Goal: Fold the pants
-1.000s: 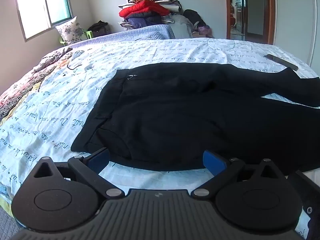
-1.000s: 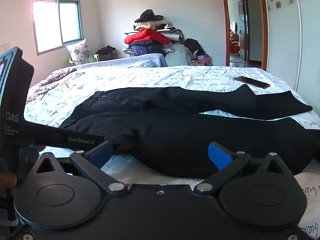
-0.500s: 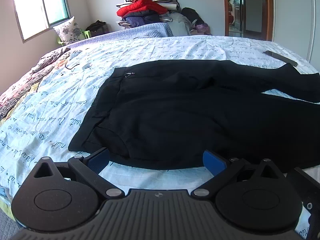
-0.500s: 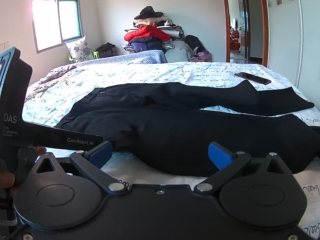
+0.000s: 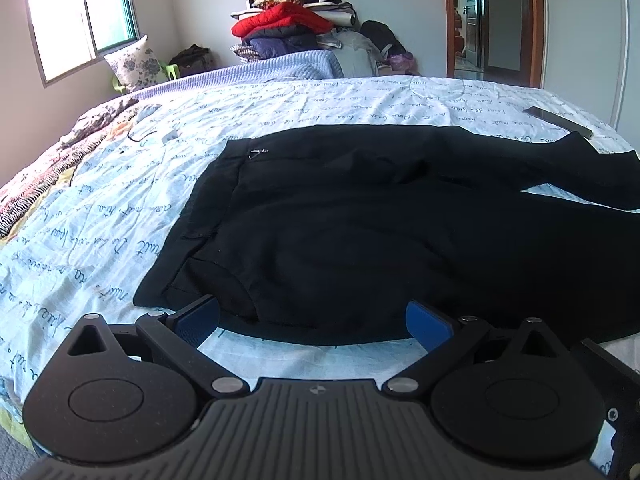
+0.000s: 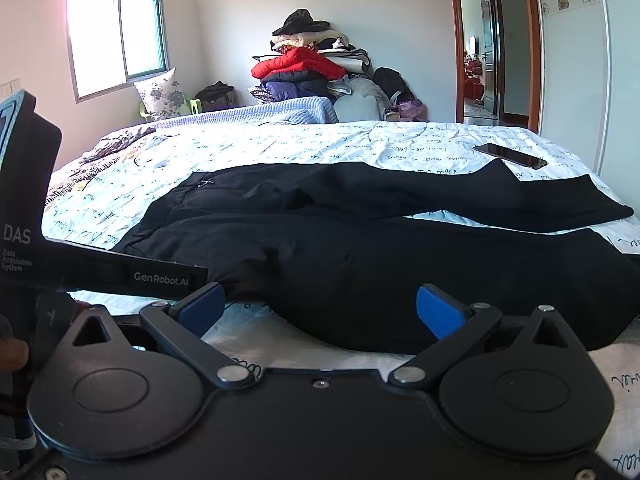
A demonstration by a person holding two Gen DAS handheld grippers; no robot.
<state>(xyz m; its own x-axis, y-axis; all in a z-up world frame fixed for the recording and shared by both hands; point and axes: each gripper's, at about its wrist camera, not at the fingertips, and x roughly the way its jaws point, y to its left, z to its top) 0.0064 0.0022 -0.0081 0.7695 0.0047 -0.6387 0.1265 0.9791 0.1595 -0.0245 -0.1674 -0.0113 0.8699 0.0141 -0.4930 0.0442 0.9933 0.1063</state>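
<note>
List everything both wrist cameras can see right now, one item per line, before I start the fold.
Pants: one pair, black, spread flat on the bed, legs running right.
Bed sheet: one, white with script print, covering the bed.
Phone: one, black, on the sheet beyond the far leg's hem.
Clothes pile: one, red jacket on top half, against the far wall.
Pillow: one, floral, under the window.
Window: one, bright, left wall.
Doorway: one, brown frame, right.
Left gripper: black with blue pads, jaws open at the waist edge.
Right gripper: same, jaws open at the near leg.
</note>
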